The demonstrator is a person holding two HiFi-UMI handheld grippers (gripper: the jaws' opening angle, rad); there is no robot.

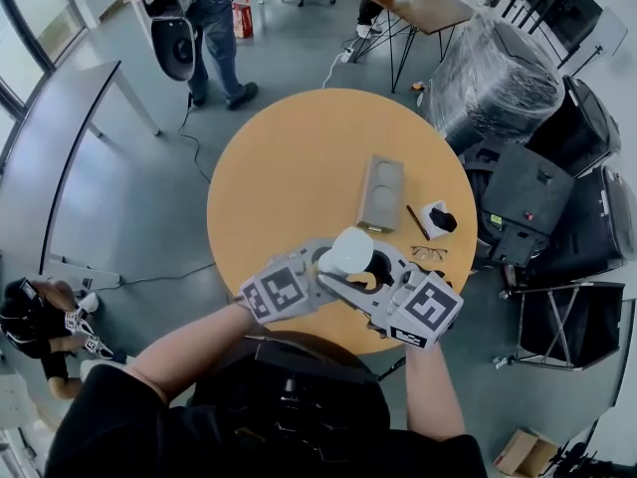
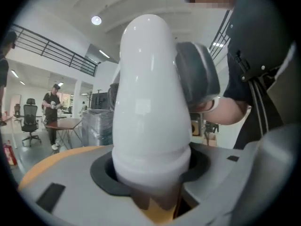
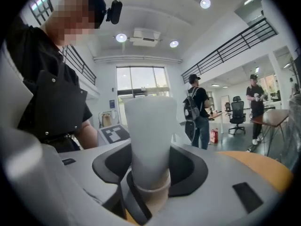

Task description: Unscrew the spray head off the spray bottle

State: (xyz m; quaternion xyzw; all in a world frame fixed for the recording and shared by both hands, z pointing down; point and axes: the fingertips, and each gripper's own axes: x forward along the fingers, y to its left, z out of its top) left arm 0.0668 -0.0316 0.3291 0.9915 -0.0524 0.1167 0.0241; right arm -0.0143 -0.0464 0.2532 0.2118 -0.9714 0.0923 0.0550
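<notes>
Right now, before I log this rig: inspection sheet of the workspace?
Surface: round wooden table.
Job's things: white bottle, upright, held between both grippers at the table's near edge; spray head not told apart.
Clutter: grey tray, pen, small black-and-white item, glasses, all beyond the bottle.
Grippers: left gripper closed on the bottle's wide body; right gripper closed on its narrower frosted part.
Cables: black cable and white cable on the floor beyond the table.
Surroundings: standing person, crouching person, wrapped bulk, black cases.
</notes>
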